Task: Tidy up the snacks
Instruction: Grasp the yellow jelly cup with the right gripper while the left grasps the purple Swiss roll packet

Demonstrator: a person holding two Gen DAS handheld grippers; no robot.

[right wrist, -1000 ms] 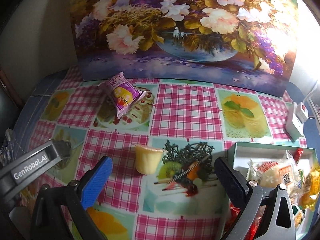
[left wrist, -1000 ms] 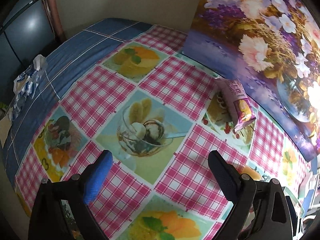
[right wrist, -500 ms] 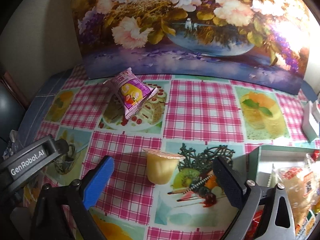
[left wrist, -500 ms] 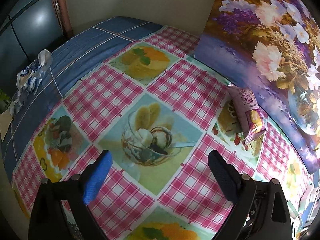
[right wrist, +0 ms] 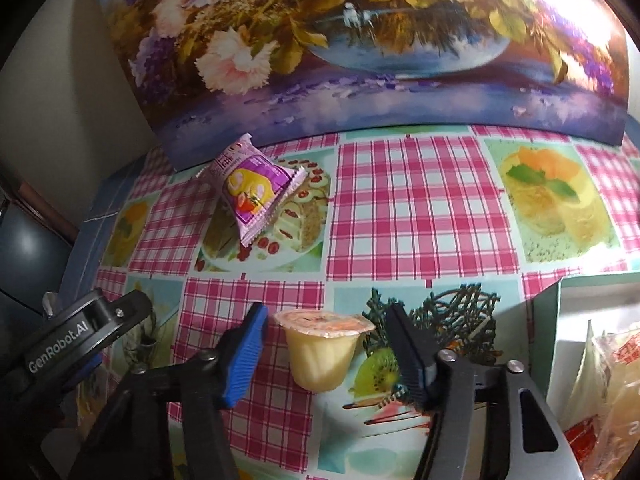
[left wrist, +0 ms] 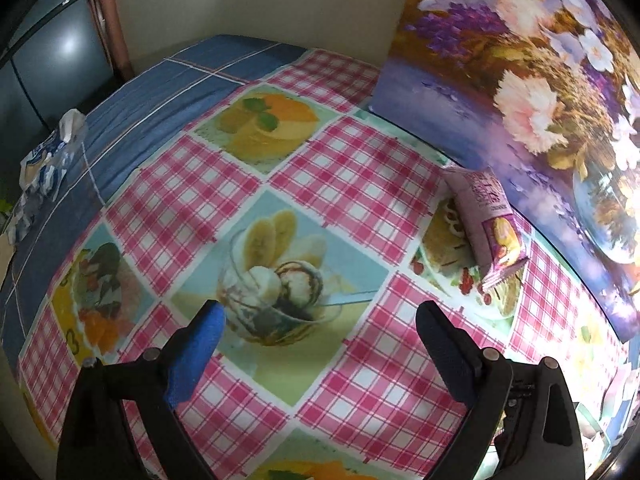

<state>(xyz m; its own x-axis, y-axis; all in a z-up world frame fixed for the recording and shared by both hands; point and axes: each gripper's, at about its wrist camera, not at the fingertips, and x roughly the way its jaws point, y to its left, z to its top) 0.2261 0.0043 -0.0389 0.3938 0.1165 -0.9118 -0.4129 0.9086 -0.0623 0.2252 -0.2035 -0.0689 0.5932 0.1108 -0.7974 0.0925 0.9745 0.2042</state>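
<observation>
A yellow jelly cup (right wrist: pixel 320 354) with a foil lid stands upright on the checked tablecloth, between the fingers of my right gripper (right wrist: pixel 326 340). Those jaws are closing, with a narrow gap left on each side of the cup. A purple snack packet (right wrist: pixel 256 192) lies further back near the flower painting; the left wrist view shows this purple snack packet (left wrist: pixel 486 220) at the right. My left gripper (left wrist: pixel 320 330) hovers open over the ice-cream picture with nothing between its fingers. The left gripper's body (right wrist: pixel 72 340) shows at the lower left of the right wrist view.
A pale green box (right wrist: pixel 560 320) with wrapped snacks (right wrist: pixel 612 364) inside stands at the right. A large flower painting (right wrist: pixel 360 40) leans against the wall behind the table. A crumpled blue-white wrapper (left wrist: pixel 44 160) lies on the blue cloth at the far left.
My right gripper has moved down and forward around the jelly cup, and its jaws have narrowed a lot. The left gripper has barely shifted.
</observation>
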